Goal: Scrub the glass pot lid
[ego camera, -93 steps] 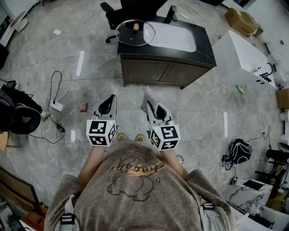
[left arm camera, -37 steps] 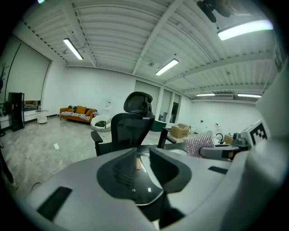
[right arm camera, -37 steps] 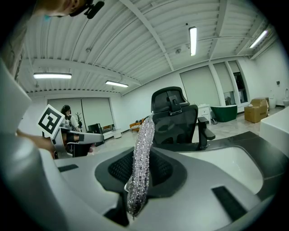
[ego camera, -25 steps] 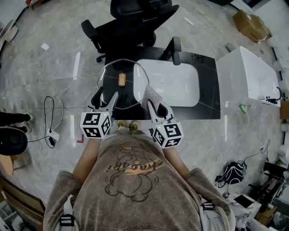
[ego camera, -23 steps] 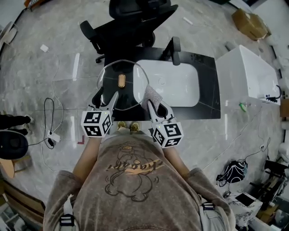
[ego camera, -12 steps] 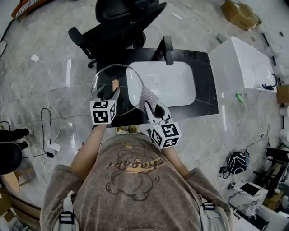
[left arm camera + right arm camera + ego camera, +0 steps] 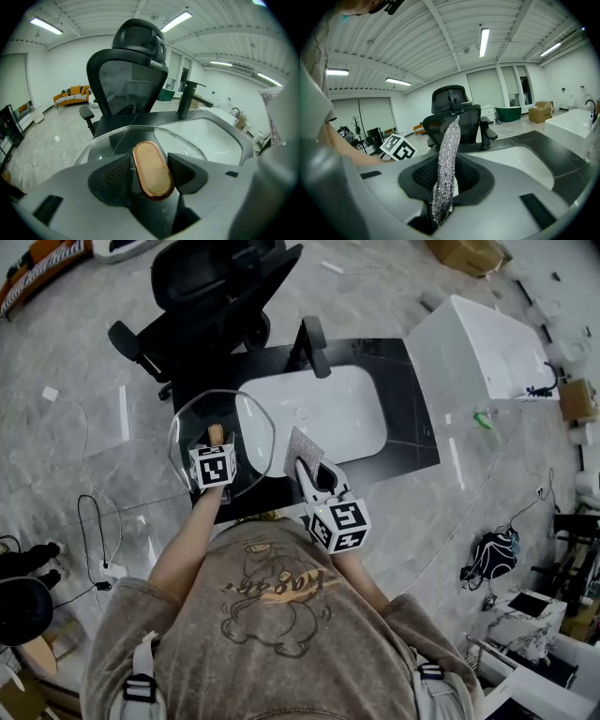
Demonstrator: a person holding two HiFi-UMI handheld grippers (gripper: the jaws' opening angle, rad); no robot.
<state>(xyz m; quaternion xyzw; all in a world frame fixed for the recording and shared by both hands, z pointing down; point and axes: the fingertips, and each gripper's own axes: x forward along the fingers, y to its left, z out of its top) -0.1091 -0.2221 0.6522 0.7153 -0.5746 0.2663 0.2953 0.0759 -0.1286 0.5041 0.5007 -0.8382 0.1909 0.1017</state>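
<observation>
Nearest in: right tool (image 7: 307, 468) clamped shut on a glittery scrubber (image 7: 302, 448), held on edge between the jaws with the free end poking up and away toward the sink (image 7: 323, 413).

Just to the left and a touch farther out: left tool (image 7: 216, 439) closed round the copper knob (image 7: 151, 169) of the lid (image 7: 251, 432), one jaw on either side. Glass side facing away from the tool, apparently raised off the black worktop (image 7: 403, 418) and hanging above its left part, right rim crossing the sink's near-left edge in the head view. Scrubber close beside that right rim, apart from the glass as far as can be told.

Step in hand, by the look of it: bringing lid and scrubber together, with no scrubbing begun yet.

Next move probably calls for turning the scrubber's flat face onto the glass and pressing it there. Also a firm hold on the knob to stop any twisting, and better done over the basin than over the worktop's edge.

Farther back: faucet (image 7: 312, 341) at the sink's far side, then a black chair (image 7: 202, 287) behind the worktop.
</observation>
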